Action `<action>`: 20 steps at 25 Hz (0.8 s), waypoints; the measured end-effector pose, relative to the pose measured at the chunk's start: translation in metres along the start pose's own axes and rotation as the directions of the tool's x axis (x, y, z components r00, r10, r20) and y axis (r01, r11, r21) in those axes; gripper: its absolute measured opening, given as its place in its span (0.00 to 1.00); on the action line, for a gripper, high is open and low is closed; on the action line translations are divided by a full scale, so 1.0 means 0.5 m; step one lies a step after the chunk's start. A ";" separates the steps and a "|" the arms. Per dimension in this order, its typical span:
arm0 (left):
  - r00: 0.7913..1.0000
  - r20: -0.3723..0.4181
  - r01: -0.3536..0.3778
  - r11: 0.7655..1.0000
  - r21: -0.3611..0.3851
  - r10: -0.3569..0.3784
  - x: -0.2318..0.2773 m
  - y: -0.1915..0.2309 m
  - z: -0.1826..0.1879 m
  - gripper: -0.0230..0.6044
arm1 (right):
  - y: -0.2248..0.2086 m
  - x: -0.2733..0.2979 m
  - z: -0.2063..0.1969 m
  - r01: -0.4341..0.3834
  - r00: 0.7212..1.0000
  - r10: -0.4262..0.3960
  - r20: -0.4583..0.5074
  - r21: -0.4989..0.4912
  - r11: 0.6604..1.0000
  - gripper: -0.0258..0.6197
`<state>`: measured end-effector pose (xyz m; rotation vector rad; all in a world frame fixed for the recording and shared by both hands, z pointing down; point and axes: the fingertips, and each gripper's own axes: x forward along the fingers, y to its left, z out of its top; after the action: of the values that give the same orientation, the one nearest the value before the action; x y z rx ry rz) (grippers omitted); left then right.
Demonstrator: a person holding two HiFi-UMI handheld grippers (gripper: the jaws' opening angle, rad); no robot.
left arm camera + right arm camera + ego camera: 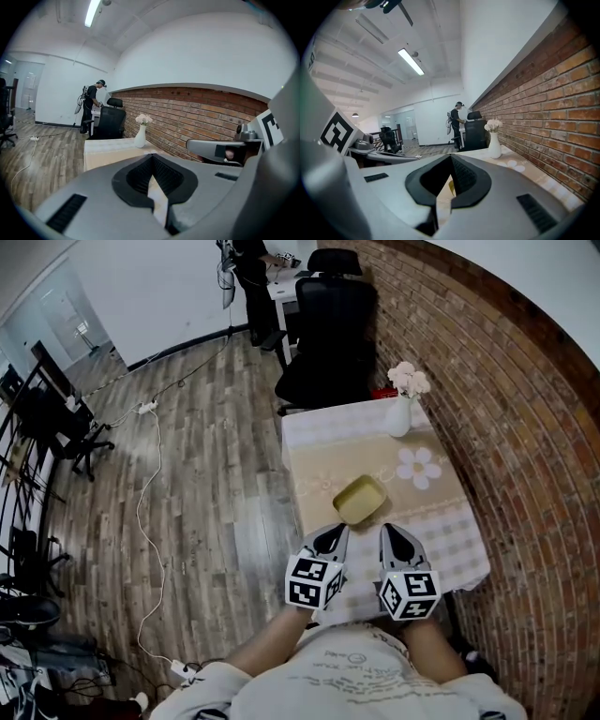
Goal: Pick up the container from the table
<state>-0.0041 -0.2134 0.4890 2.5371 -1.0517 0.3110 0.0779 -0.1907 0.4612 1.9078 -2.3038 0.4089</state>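
A shallow yellow container (pixel 360 499) lies on the table (pixel 441 521) near its front left part, on a beige runner with a daisy print. My left gripper (pixel 339 530) hovers just short of the container's near left side, its jaws shut and empty. My right gripper (pixel 386 530) hangs beside it at the container's near right corner, jaws also shut with nothing held. In the left gripper view the left gripper (pixel 152 157) points over the table top. In the right gripper view a sliver of the container (pixel 451 187) shows behind the tip of the right gripper (pixel 451 158).
A white vase of pale flowers (pixel 400 407) stands at the table's far end. A black office chair (pixel 328 329) sits beyond it. A brick wall (pixel 525 427) runs along the right. A white cable (pixel 145 493) trails over the wooden floor at left. A person (pixel 90 110) stands far back.
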 end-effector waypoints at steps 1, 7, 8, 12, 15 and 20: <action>1.000 -0.006 0.007 1.000 -0.004 -0.008 0.007 0.007 0.000 0.04 | -0.003 0.009 -0.002 0.009 1.000 -0.009 -0.007 0.002 1.000 0.04; 0.998 -0.049 0.023 0.999 -0.041 -0.025 0.049 0.054 -0.022 0.04 | -0.012 0.047 -0.021 0.030 0.998 -0.029 -0.051 0.013 0.999 0.04; 0.998 -0.056 0.022 0.999 -0.047 -0.025 0.055 0.060 -0.027 0.04 | -0.016 0.054 -0.028 0.031 0.998 -0.030 -0.062 0.015 0.999 0.04; 0.994 -0.104 0.017 0.999 -0.038 -0.021 0.082 0.083 -0.048 0.04 | -0.033 0.084 -0.049 0.033 0.995 -0.030 -0.099 0.027 0.999 0.04; 0.988 -0.154 0.027 1.000 0.008 -0.025 0.101 0.096 -0.069 0.04 | -0.042 0.095 -0.060 0.034 0.993 -0.030 -0.110 0.035 0.999 0.04; 0.967 -0.253 0.080 0.984 0.160 -0.038 0.146 0.122 -0.091 0.04 | -0.073 0.103 -0.083 0.059 0.990 -0.051 -0.131 0.061 0.996 0.04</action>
<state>0.0005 -0.2799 0.5706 2.5841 -0.8846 0.7098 0.1001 -0.2337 0.5190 1.9081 -2.1770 0.5888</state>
